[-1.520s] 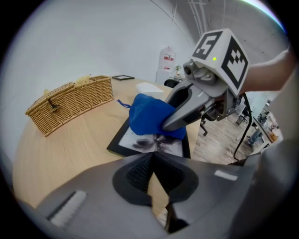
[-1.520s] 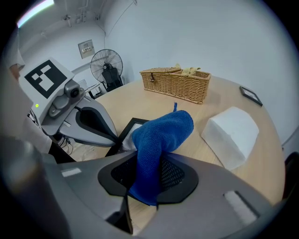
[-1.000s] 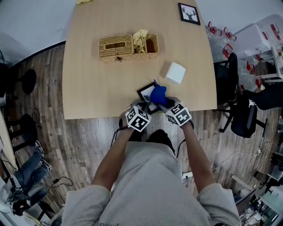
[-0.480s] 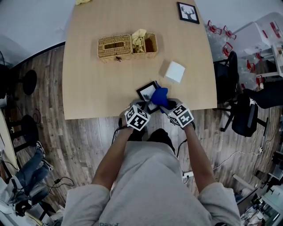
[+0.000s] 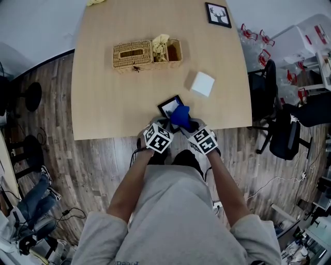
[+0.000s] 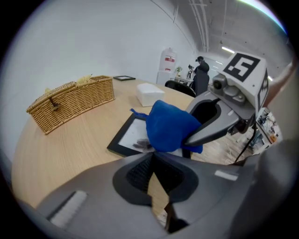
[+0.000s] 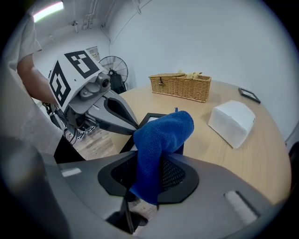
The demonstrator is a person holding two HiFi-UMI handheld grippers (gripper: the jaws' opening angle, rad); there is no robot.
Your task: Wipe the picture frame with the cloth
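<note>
A black picture frame (image 5: 168, 106) lies flat near the table's front edge. A blue cloth (image 5: 180, 116) rests over its right near part. My right gripper (image 5: 187, 124) is shut on the cloth, which bulges up out of the jaws (image 7: 161, 135) above the frame (image 7: 149, 117). My left gripper (image 5: 164, 125) is at the frame's near left corner, its jaws shut with nothing between them. In the left gripper view the frame's near edge (image 6: 127, 136) runs under my jaws; I cannot tell whether they touch it. The cloth (image 6: 168, 125) hangs just ahead.
A wicker basket (image 5: 142, 53) stands at the table's middle back, with a white box (image 5: 202, 84) to the right of the frame. A second small framed picture (image 5: 217, 14) lies at the far right corner. Office chairs (image 5: 282, 132) stand right of the table (image 5: 103, 103).
The right gripper carried the cloth a little right over the frame, then back left and nearer. The left gripper has stayed at the frame's near corner.
</note>
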